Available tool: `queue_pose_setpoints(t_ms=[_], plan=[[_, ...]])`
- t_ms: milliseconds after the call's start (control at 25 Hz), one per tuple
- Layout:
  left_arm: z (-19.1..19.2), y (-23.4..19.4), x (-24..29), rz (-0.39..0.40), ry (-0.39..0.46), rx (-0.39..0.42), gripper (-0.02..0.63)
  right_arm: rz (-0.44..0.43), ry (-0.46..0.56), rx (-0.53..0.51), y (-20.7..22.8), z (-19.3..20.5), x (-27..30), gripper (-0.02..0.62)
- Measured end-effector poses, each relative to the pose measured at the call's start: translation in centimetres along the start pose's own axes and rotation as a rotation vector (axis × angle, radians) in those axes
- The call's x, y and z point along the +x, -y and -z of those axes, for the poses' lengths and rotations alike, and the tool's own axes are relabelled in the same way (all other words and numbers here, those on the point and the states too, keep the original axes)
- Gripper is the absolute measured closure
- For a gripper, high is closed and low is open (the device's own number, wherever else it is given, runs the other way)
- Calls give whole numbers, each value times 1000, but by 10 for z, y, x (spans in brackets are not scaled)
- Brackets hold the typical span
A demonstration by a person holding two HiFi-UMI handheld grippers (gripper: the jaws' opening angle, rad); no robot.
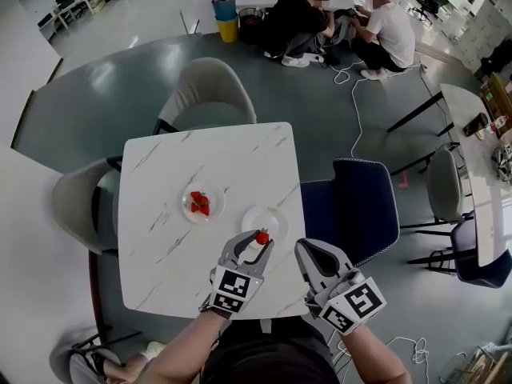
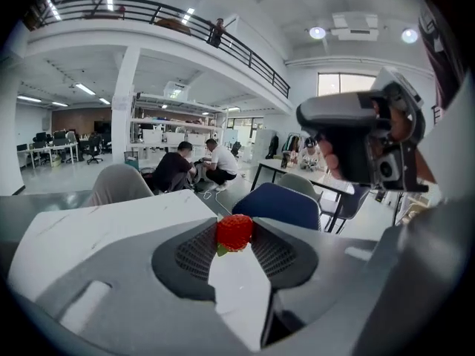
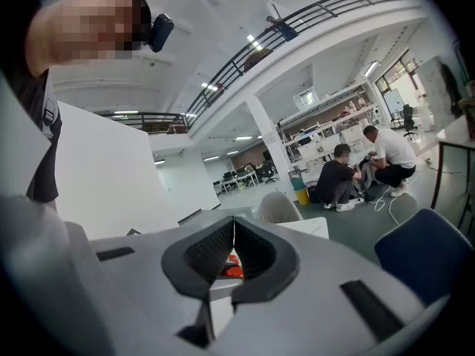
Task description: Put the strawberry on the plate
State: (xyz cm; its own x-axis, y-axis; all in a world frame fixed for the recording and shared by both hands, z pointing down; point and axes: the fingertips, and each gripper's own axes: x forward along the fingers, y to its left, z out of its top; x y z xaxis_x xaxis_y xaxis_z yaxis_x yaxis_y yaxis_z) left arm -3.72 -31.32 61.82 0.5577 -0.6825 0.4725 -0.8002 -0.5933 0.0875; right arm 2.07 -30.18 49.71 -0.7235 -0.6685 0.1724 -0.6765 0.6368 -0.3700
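A red strawberry is pinched between the fingertips of my left gripper, which is shut on it. It hangs over the near rim of an empty white plate on the white marble table. To the left of that plate, a clear dish holds more strawberries. My right gripper is shut with nothing in it, raised by the table's near right corner.
Grey chairs stand at the table's far side and left side, and a blue chair at its right. Two people sit on the floor far off. Another table stands at the right.
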Motion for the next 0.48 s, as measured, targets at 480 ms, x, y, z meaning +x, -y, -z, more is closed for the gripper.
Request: queue_pose_setpoints(t_ms=[480], plan=[[78, -22, 76, 37, -166, -3, 457, 74, -54, 61, 34, 45, 12, 591]])
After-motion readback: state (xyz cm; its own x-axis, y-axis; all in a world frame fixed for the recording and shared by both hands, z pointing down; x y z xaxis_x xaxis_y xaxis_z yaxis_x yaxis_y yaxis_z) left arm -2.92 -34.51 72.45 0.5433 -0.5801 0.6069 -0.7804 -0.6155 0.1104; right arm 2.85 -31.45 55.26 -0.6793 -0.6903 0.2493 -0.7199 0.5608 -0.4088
